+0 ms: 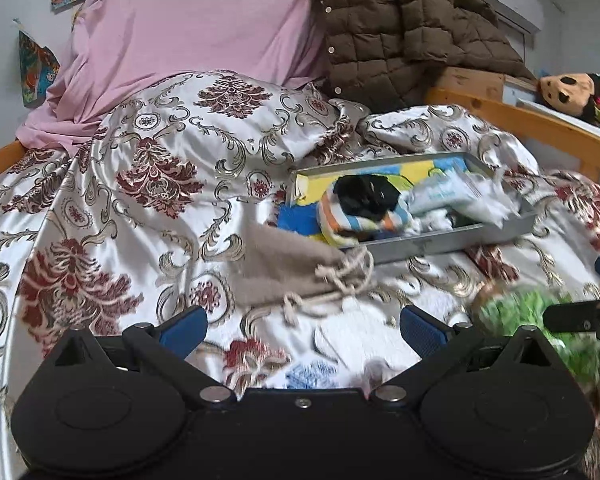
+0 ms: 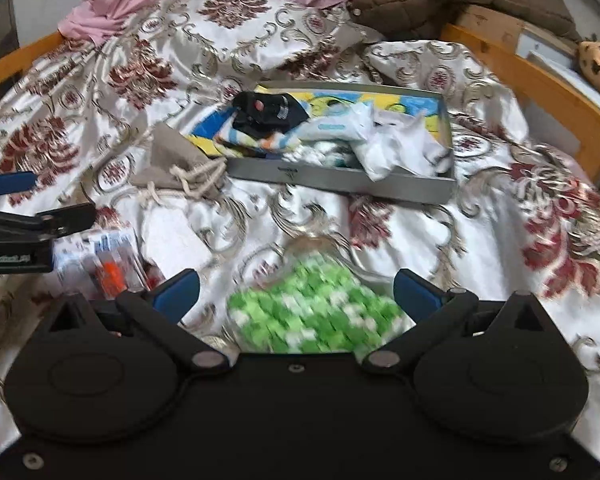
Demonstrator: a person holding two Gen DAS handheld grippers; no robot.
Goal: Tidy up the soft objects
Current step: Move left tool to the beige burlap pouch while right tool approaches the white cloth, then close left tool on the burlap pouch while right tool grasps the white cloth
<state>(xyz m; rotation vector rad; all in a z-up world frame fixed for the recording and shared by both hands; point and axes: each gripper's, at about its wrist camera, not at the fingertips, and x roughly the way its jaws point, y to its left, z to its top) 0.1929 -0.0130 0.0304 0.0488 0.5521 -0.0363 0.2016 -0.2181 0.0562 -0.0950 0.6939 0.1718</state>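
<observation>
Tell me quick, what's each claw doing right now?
Left gripper: open, holding nothing.
Right gripper: open, around the green cloth but not gripping it.

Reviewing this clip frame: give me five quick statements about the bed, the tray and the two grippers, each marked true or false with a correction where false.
1. The grey tray already holds several soft items, including a black cloth. True.
2. The beige drawstring pouch lies inside the tray. False: it lies on the bedspread beside the tray's left end.
3. The right gripper is open with the green checked object between its fingers. True.
4. The left gripper is clamped on the pouch. False: it is open and holds nothing; the pouch lies ahead of it.
5. A brown quilted jacket hangs at the head of the bed. True.
</observation>
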